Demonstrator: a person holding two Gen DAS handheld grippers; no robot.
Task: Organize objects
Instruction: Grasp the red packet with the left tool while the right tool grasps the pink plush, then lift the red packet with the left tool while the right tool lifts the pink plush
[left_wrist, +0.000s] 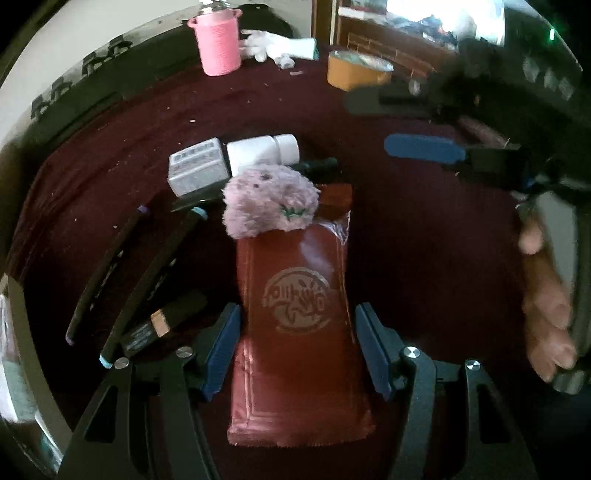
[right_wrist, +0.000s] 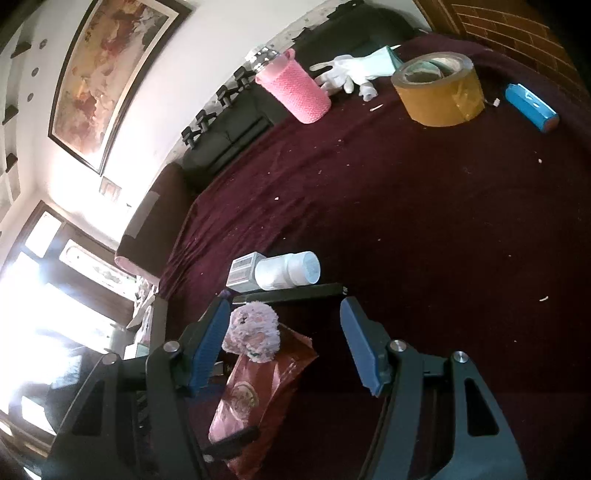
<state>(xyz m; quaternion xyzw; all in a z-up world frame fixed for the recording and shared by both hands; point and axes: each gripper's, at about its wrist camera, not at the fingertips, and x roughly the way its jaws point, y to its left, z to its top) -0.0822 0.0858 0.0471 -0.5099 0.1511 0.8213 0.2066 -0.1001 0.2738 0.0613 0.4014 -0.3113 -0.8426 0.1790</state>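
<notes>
Lying at the left on the maroon worktop are two dark markers, their long axes slanting away. Next comes the red pouch, lengthwise between the pads of the left tool; its jaws stand about half wide, seemingly short of pressing. A fluffy pink toy rests on the pouch's far end. Rightmost, the right tool hangs empty, jaws likewise half wide. The left tool looks nearer the pouch.
</notes>
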